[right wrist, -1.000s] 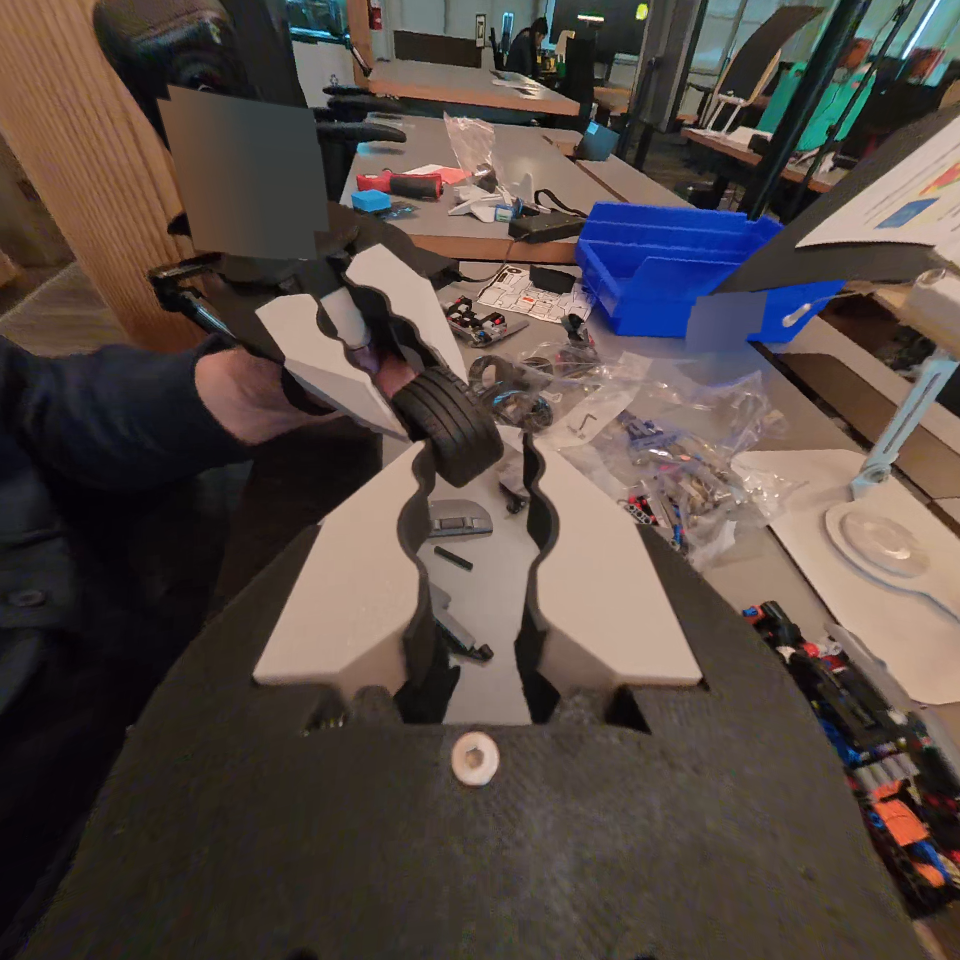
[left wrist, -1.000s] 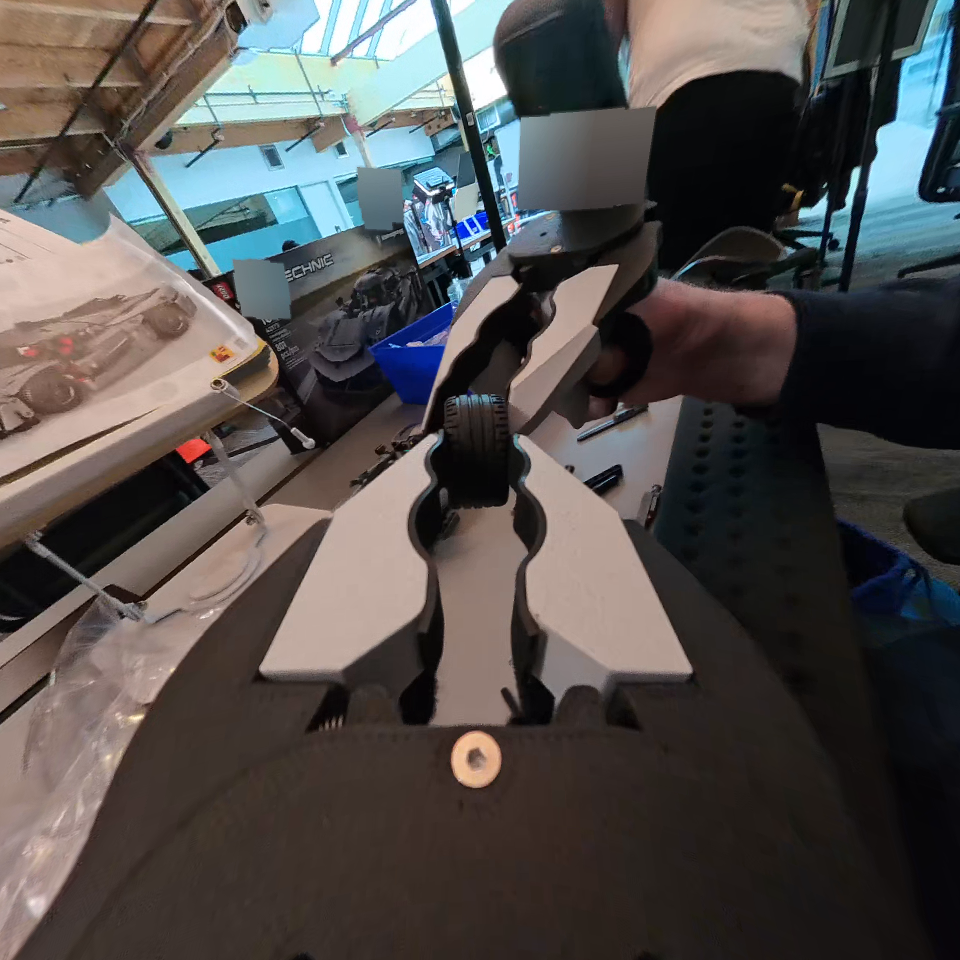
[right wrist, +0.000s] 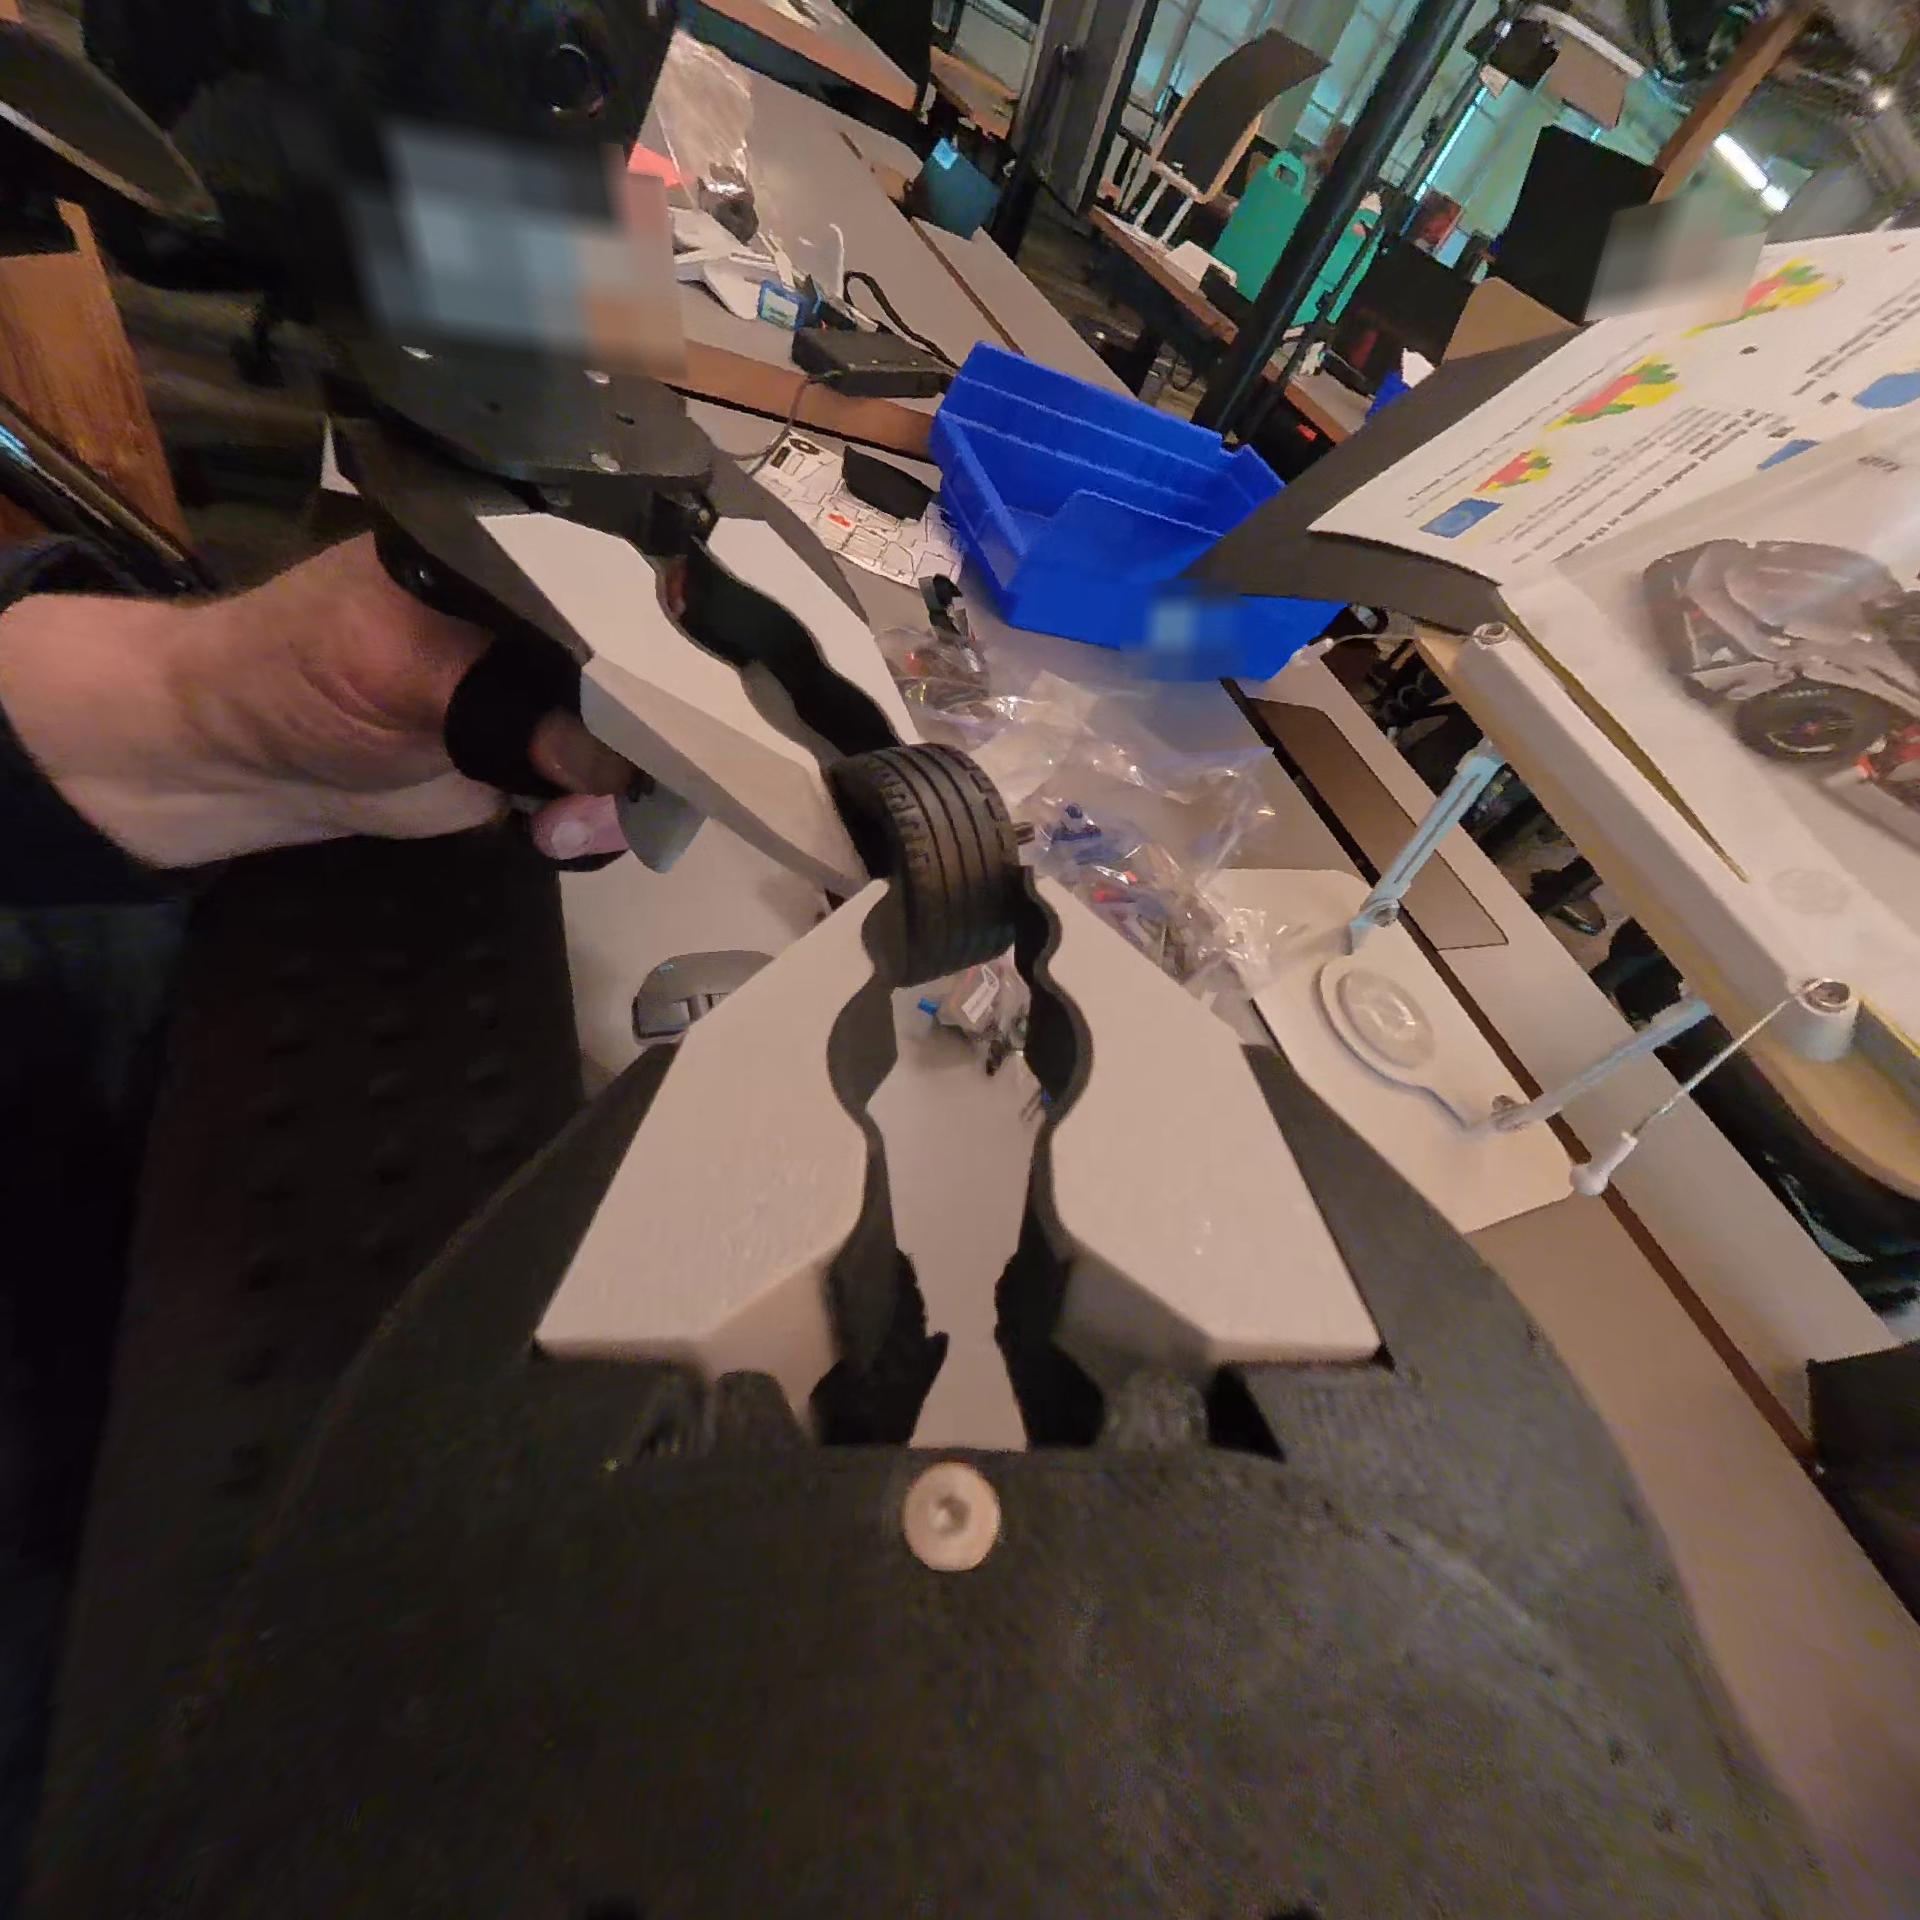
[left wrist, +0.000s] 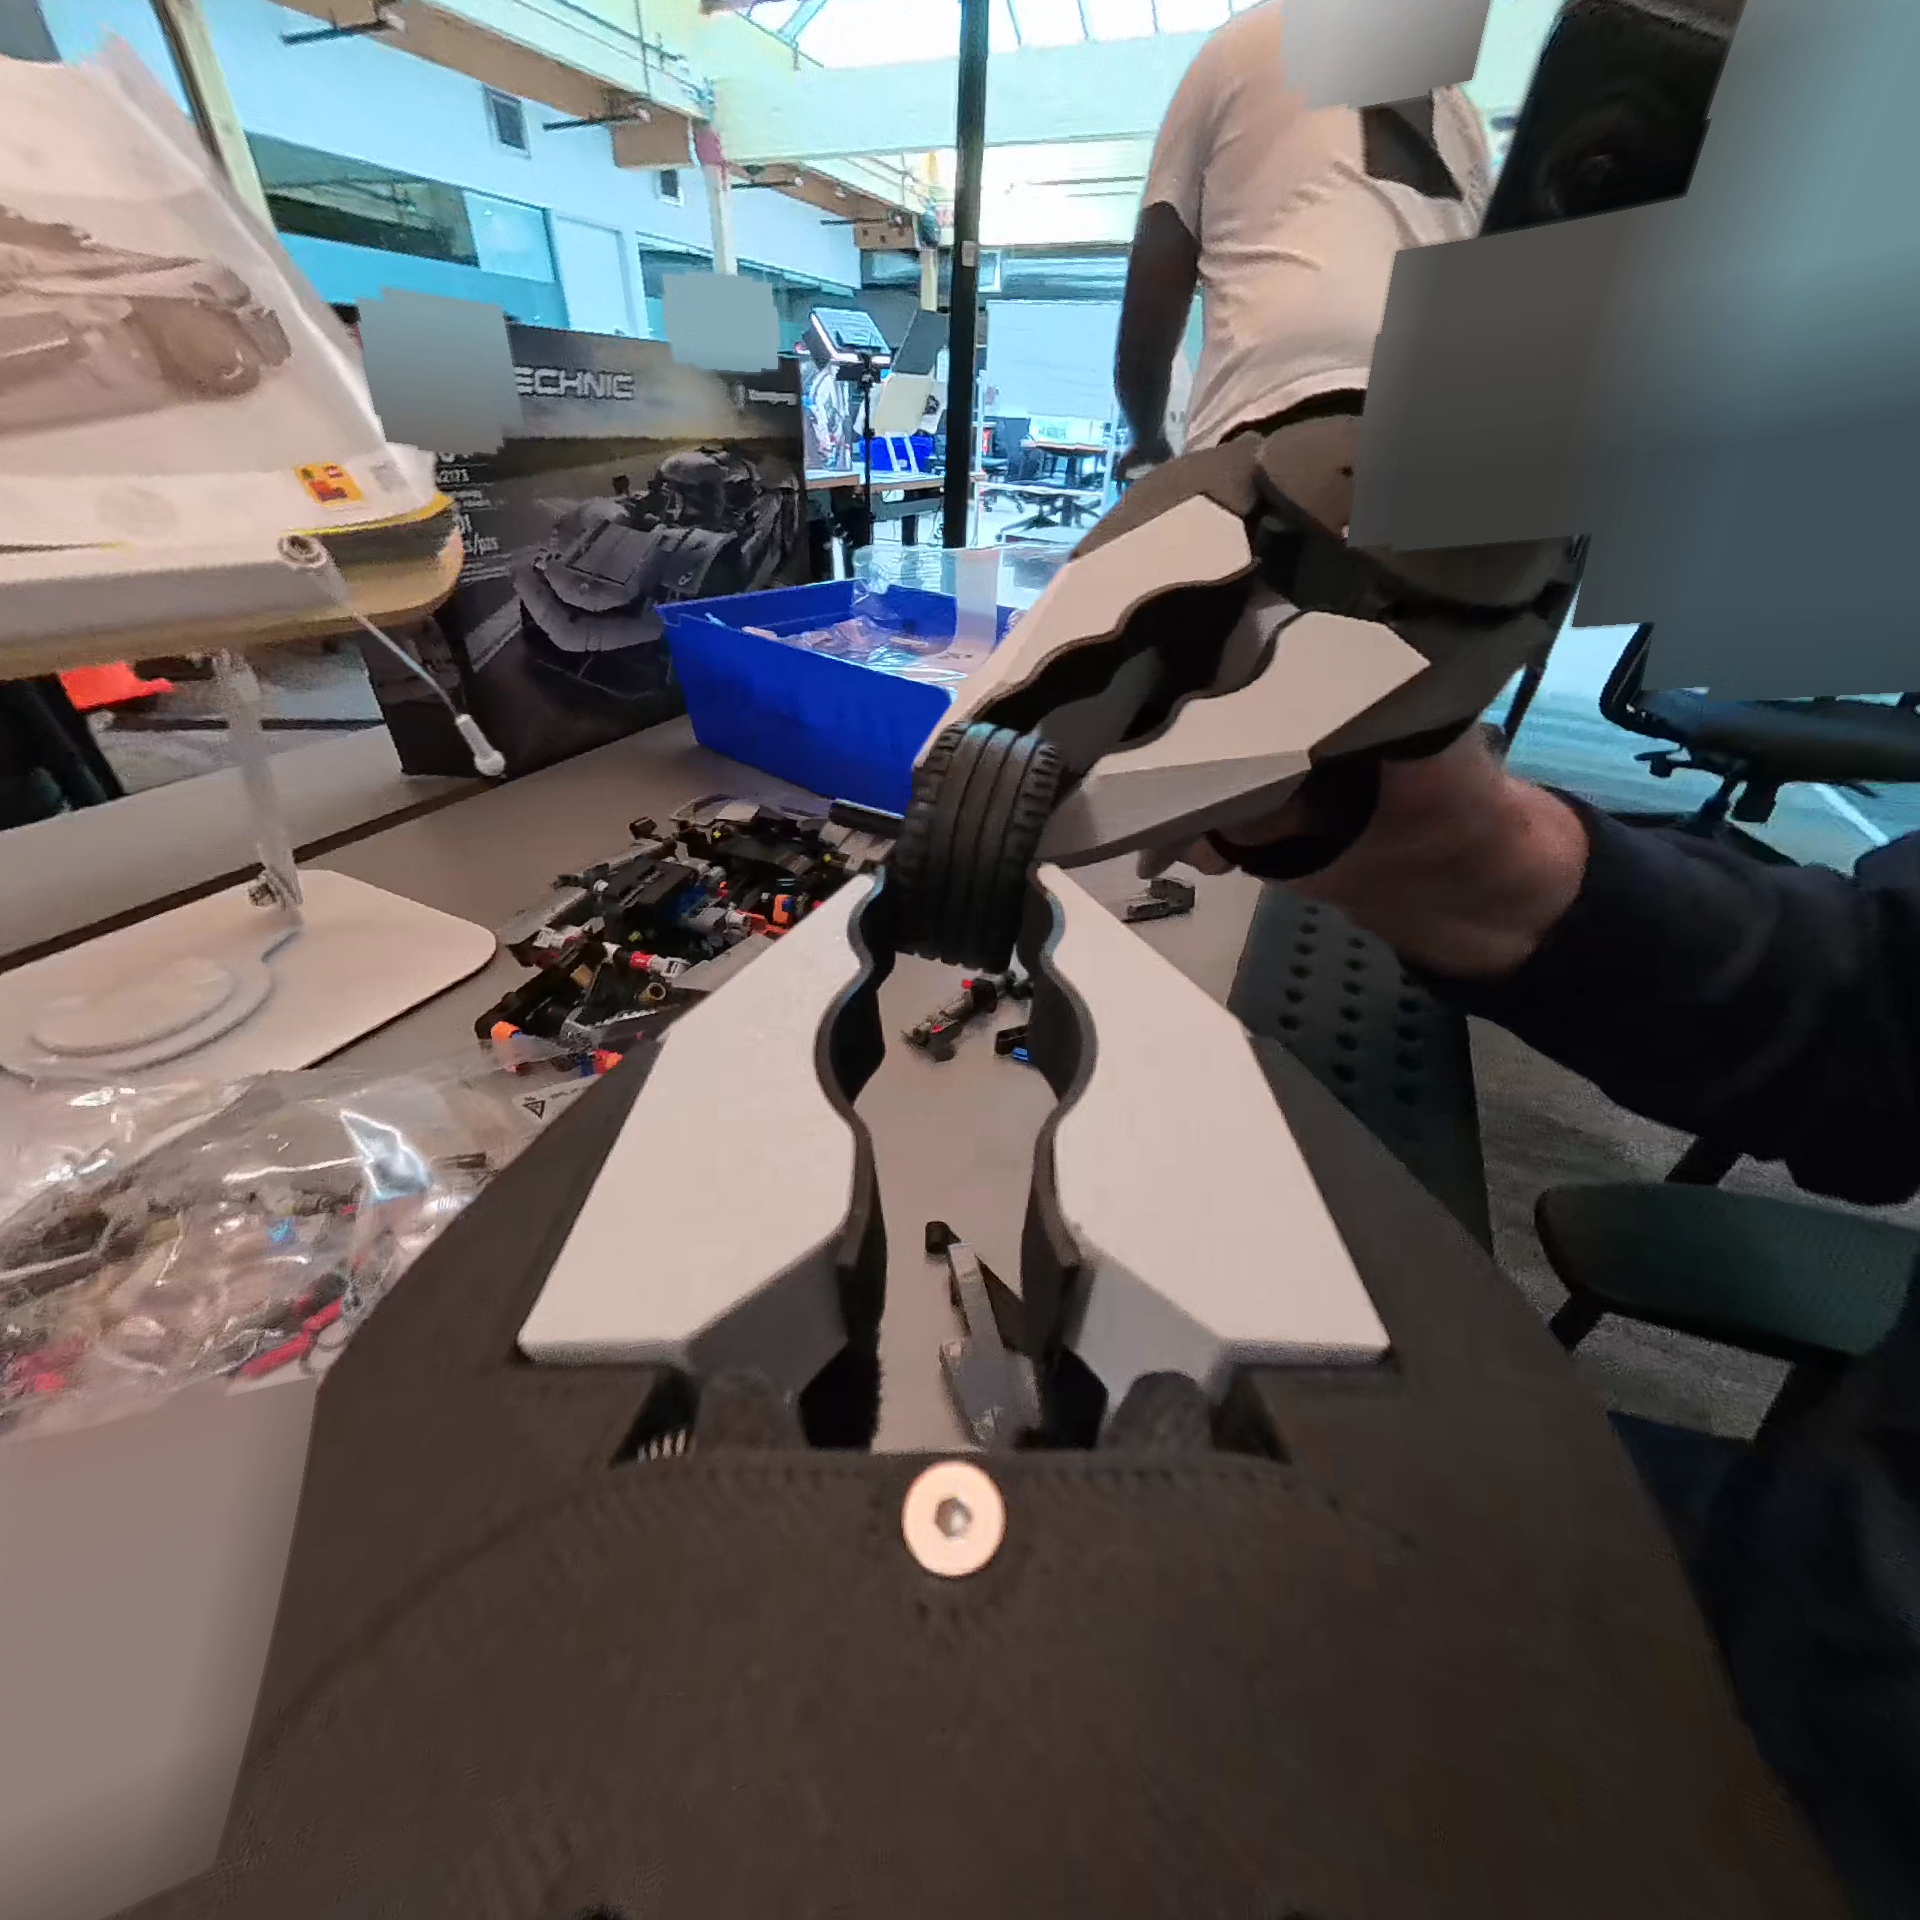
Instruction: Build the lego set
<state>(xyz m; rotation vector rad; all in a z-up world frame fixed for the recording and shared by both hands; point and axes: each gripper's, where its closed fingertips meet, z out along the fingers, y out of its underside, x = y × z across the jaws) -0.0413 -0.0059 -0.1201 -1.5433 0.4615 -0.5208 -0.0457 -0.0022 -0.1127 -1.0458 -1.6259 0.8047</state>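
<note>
Both the left gripper [left wrist: 961, 894] and the right gripper [right wrist: 951, 914] close their jaws on one black tyre [left wrist: 971, 831] above the grey tabletop [left wrist: 436, 862], where bagged parts [left wrist: 187, 1205], a half-built model [left wrist: 665, 925], a blue bin [left wrist: 800, 686] and the open workshop lie beyond.

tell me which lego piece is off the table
The black tyre, held between the left gripper and right gripper; the other loose pieces lie on the table.

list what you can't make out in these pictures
- tyre hub: both views, hidden behind the tread and the fingers.
- bagged pieces: left wrist view, blurred by crinkled plastic.
- instruction booklet: right wrist view, cut off by the right edge.
</note>
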